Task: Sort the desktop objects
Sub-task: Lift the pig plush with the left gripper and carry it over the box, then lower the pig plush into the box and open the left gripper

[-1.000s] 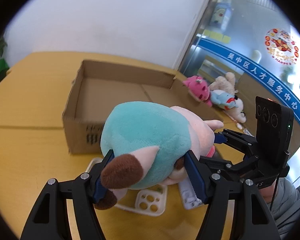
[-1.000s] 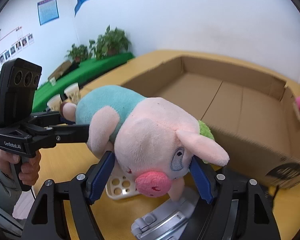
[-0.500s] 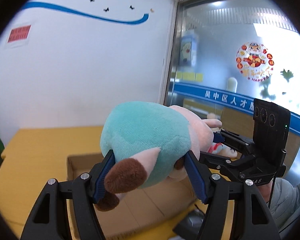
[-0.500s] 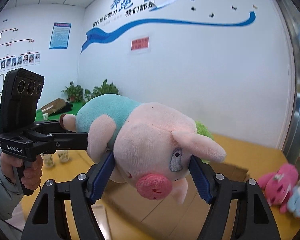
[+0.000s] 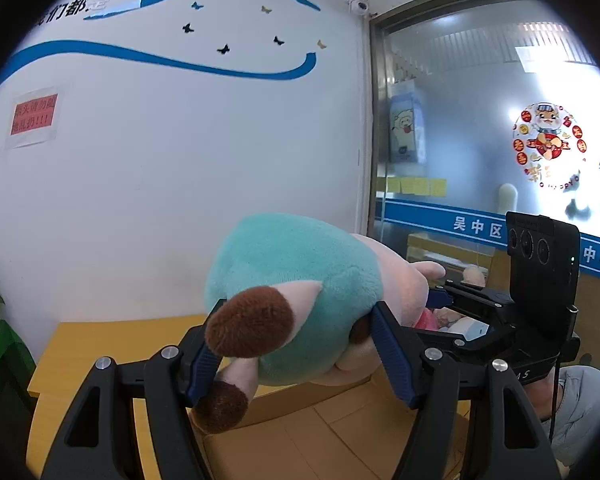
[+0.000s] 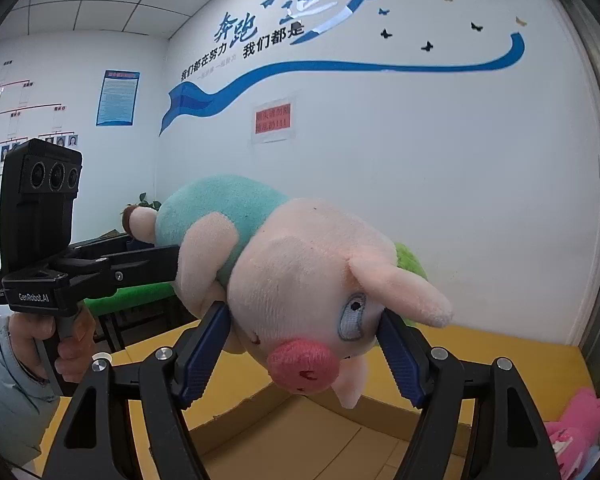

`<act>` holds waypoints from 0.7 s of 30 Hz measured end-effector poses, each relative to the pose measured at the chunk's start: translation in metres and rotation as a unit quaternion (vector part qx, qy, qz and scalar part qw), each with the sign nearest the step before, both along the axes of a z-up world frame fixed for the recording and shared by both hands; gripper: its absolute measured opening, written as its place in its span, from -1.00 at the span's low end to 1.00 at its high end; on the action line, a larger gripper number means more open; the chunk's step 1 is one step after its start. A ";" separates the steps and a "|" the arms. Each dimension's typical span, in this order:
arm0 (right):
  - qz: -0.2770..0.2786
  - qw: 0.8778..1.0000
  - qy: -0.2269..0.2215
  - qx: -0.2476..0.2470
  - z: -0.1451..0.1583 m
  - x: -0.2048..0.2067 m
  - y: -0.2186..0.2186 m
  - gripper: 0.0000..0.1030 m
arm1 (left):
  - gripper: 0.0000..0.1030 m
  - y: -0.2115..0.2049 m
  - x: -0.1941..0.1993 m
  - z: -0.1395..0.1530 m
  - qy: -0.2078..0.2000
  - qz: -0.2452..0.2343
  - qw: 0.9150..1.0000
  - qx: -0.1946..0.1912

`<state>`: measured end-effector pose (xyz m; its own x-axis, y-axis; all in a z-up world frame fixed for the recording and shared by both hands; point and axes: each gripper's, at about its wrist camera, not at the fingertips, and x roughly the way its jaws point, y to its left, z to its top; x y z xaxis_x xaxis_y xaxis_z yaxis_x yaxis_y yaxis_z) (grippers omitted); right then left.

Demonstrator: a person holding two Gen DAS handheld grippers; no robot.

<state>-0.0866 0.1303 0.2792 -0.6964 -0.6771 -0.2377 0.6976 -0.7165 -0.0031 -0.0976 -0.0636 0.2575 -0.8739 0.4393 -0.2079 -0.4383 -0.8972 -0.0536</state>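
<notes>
Basically, left claw (image 5: 296, 344) was clamped on the plush pig's (image 6: 300, 276) teal rump, right claw (image 6: 304, 344) on its head, held above the cardboard box (image 6: 300, 436) on the table (image 6: 500, 356). Judged light, squashy, non-fragile; the bulky ends gripped best.

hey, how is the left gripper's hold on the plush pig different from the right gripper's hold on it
1. The left gripper clamps the plush pig at its teal rear body, beside the brown-tipped feet; the right gripper clamps its pink head.
2. In the left wrist view the pig's back end faces the camera; in the right wrist view its snout does.

Shared: both grippers press blue pads into the same toy, carrying it in the air above the cardboard box.
</notes>
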 end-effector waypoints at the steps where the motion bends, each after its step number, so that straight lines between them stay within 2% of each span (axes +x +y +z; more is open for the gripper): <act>1: -0.001 1.000 -0.013 0.001 -0.007 -0.016 -0.005 0.41 | 0.34 -0.004 -0.012 -0.008 -0.014 0.003 1.000 0.002; 4: -0.001 0.998 -0.058 0.007 -0.035 -0.064 -0.019 0.41 | 0.34 -0.017 -0.053 -0.041 -0.065 0.009 0.998 0.011; 8: -0.006 0.992 -0.125 0.023 -0.092 -0.116 -0.035 0.41 | 0.34 -0.032 -0.102 -0.099 -0.146 0.014 0.989 0.033; 11: -0.014 0.983 -0.178 0.031 -0.138 -0.156 -0.044 0.41 | 0.34 -0.038 -0.135 -0.148 -0.208 0.026 0.977 0.042; 15: -0.023 0.966 -0.250 0.056 -0.206 -0.198 -0.058 0.38 | 0.34 -0.031 -0.164 -0.198 -0.281 0.045 0.958 0.025; 18: -0.031 0.951 -0.299 0.074 -0.252 -0.218 -0.065 0.37 | 0.34 -0.022 -0.171 -0.227 -0.328 0.051 0.943 0.011; 21: -0.033 0.940 -0.327 0.086 -0.280 -0.224 -0.067 0.37 | 0.34 -0.015 -0.170 -0.232 -0.354 0.065 0.933 0.001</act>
<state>-0.3102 0.0629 -0.0008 -0.4026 -0.5500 -0.7317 0.5437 -0.7868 0.2922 -0.2678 -0.0789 0.0258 -0.5644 0.3413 -0.7517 -0.1807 -0.9395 -0.2909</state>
